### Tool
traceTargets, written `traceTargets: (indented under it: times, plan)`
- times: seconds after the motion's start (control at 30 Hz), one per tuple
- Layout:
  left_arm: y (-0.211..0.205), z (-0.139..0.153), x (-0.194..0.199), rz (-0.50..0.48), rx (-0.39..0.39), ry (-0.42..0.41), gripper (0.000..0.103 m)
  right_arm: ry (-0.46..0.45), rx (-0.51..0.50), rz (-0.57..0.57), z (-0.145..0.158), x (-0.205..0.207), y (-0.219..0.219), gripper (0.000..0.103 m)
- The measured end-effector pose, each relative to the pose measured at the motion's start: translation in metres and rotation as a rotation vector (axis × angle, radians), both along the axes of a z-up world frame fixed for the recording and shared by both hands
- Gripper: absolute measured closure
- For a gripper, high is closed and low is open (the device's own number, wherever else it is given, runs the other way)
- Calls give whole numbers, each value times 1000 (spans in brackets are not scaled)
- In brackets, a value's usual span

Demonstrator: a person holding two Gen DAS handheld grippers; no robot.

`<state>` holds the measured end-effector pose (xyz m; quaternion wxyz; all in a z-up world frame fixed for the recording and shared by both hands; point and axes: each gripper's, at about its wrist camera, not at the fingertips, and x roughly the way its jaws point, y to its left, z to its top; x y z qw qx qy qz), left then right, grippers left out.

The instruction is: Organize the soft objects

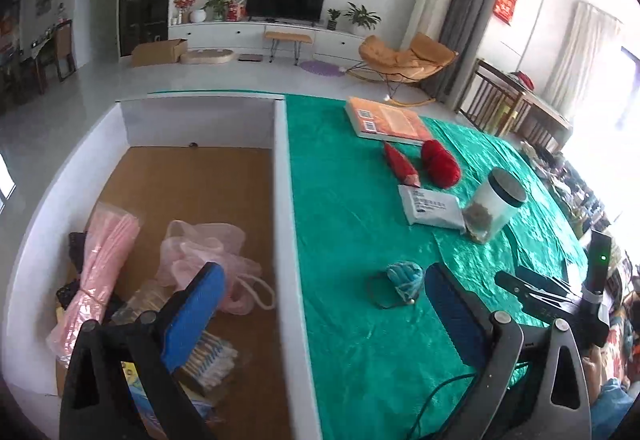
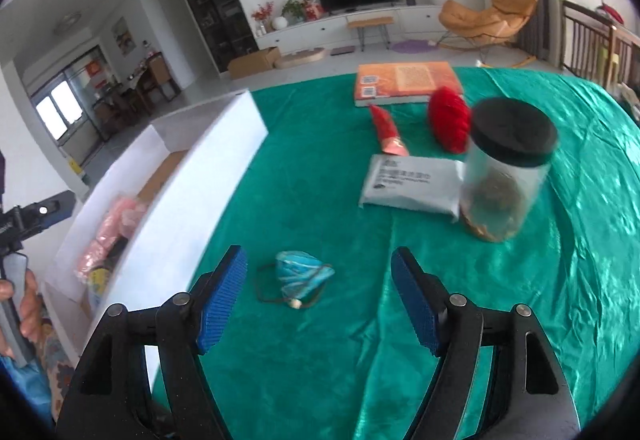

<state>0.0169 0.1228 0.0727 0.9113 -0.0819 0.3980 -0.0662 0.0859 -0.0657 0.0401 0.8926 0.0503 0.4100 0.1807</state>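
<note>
Jaws of the right gripper [image 2: 318,302] stand spread and empty, one blue pad on each side of a small teal pouch [image 2: 302,276] with a dark cord, which lies loose on the green cloth of the desk [image 2: 320,199] near its front edge; the pads do not touch it, so I judge this the line-up for a grasp. Jaws of the left gripper [image 1: 324,316] are likewise released and hold nothing, straddling the right wall of the white box [image 1: 282,199] at the desk's left edge, one pad over the box, the other over the cloth. Inside the box lie a pink bundle [image 1: 108,260], a pink mesh bag [image 1: 204,252] and some packets, seemingly the soft things already sorted. Toward the desk's far edge wait a red yarn ball [image 2: 448,123], a red cone-shaped piece [image 2: 386,131], a white packet [image 2: 412,181], a lidded jar [image 2: 504,175] and an orange book [image 2: 408,81]; the jar and the book are probably meant to stay out.
</note>
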Motion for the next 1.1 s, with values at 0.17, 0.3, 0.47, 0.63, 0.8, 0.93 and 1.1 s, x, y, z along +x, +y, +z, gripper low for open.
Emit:
traceTargets:
  times: [0.17, 0.3, 0.47, 0.63, 0.8, 0.93, 1.1]
  plan:
    - [-103, -47, 7, -206, -34, 134, 3, 88, -140, -272, -50, -3, -83, 26]
    - [-133, -91, 9, -192, 64, 182, 3, 114, -159, -390, -55, 7, -106, 26]
    - [-116, -125, 27, -120, 142, 227, 3, 99, -213, -437, -65, 17, -115, 26]
    - [-111, -136, 33, -99, 154, 242, 3, 89, -261, -453, -71, 23, -115, 23]
    - [-115, -141, 36, -111, 197, 228, 3, 87, -257, -458, -72, 24, -117, 22]
    - [-115, -143, 38, -117, 224, 202, 2, 87, -258, -458, -72, 23, -118, 21]
    - [-113, -145, 46, -114, 219, 178, 0, 88, -257, -460, -72, 22, -118, 19]
